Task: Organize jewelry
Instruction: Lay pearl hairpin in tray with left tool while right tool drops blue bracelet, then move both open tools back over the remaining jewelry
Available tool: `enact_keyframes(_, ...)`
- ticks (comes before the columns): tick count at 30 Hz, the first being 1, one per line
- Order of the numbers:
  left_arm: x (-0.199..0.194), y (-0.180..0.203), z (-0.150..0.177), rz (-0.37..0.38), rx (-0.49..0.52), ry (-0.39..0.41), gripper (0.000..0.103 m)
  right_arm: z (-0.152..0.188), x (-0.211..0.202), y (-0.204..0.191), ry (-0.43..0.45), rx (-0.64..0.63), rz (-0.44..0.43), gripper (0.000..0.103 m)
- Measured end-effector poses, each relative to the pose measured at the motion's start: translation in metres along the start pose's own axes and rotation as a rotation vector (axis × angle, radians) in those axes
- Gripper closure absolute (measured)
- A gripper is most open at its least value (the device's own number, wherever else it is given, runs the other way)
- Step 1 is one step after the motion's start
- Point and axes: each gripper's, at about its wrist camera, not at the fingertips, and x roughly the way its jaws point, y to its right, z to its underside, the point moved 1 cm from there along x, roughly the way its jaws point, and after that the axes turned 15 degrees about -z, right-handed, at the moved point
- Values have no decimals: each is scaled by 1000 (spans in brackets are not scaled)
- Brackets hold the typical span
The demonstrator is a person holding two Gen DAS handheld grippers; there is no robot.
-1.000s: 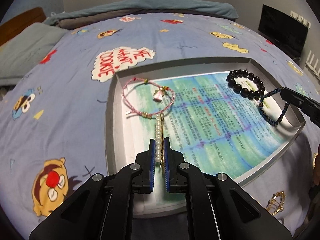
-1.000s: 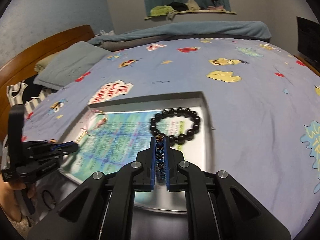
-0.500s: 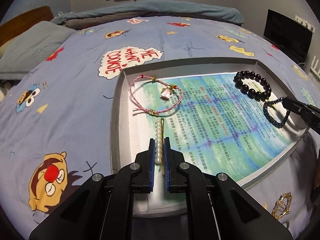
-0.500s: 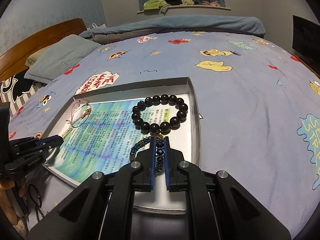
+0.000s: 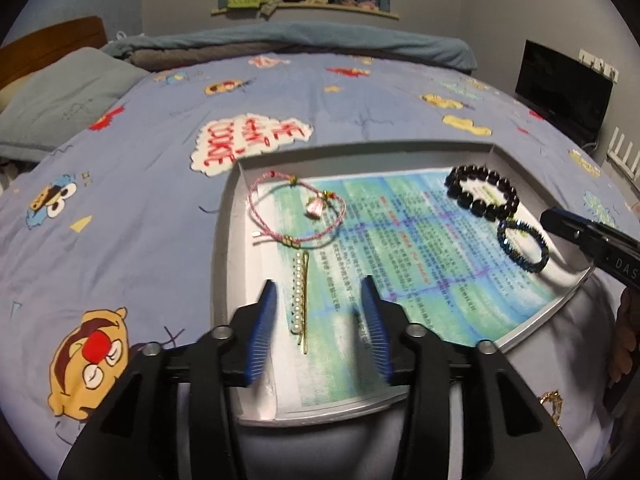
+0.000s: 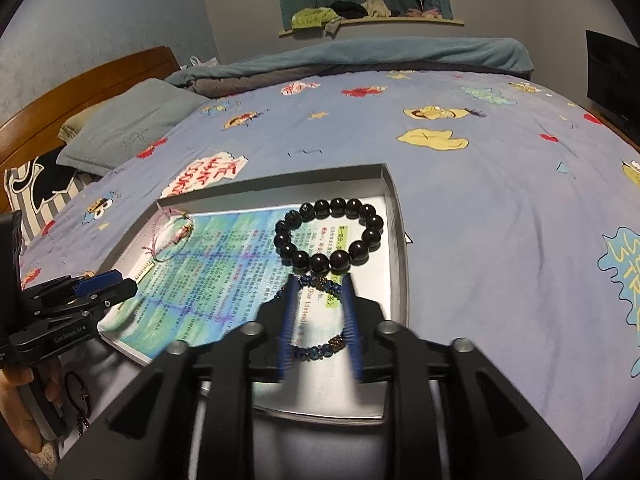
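Observation:
A grey tray (image 5: 230,248) lined with a printed sheet lies on the bed. In it are a pink cord bracelet (image 5: 296,216), a pearl hairpin (image 5: 299,300), a black bead bracelet (image 5: 482,196) and a blue bead bracelet (image 5: 522,244). My left gripper (image 5: 319,286) is opening; the hairpin lies flat between its blue pads, touched by neither. My right gripper (image 6: 320,280) is opening too, over the blue bead bracelet (image 6: 320,350), which rests on the sheet just below the black bead bracelet (image 6: 330,236). Each gripper shows in the other's view: right gripper (image 5: 550,216), left gripper (image 6: 120,282).
The bedspread (image 5: 140,160) is blue with cartoon prints. A gold piece (image 5: 552,400) lies on it right of the tray, and a dark bead string (image 6: 78,400) lies left of the tray. A pillow (image 6: 128,128) and wooden headboard (image 6: 80,80) stand at the left.
Both grippers were shut, the left on the hairpin and the right on the blue bracelet. Both have spread their jaws, and the two pieces now lie loose in the tray.

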Motion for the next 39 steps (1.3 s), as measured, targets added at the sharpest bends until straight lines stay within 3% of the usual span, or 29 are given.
enact_keyframes(4, -10, -5, -1, 6, -25, 36, 33, -1, -3, -1, 10, 8, 0, 57)
enact_keyframes(6, -15, -6, -2, 0, -33, 51, 29, -1, -4, -2, 14, 12, -9, 53)
enact_keyframes(7, -17, -7, -2, -6, -37, 57, 25, 0, -6, -3, 18, 10, -8, 46)
enact_keyframes(9, -22, -9, -1, -22, -49, 71, 21, 0, -10, -4, 27, 9, -3, 35)
enact_keyframes(12, -26, -9, 1, -41, -49, 75, 14, 2, -16, -8, 36, 8, -7, 27)
enact_keyframes(16, -38, -8, 3, -70, -31, 89, 11, 3, -28, -16, 48, -22, 8, 8)
enact_keyframes(26, -86, -15, 10, -71, -29, 143, 9, 7, -75, -40, 93, -100, 54, 6)
enact_keyframes(39, -141, -24, 61, -75, 34, 159, 8, 51, -113, -61, 49, -140, 69, 6)
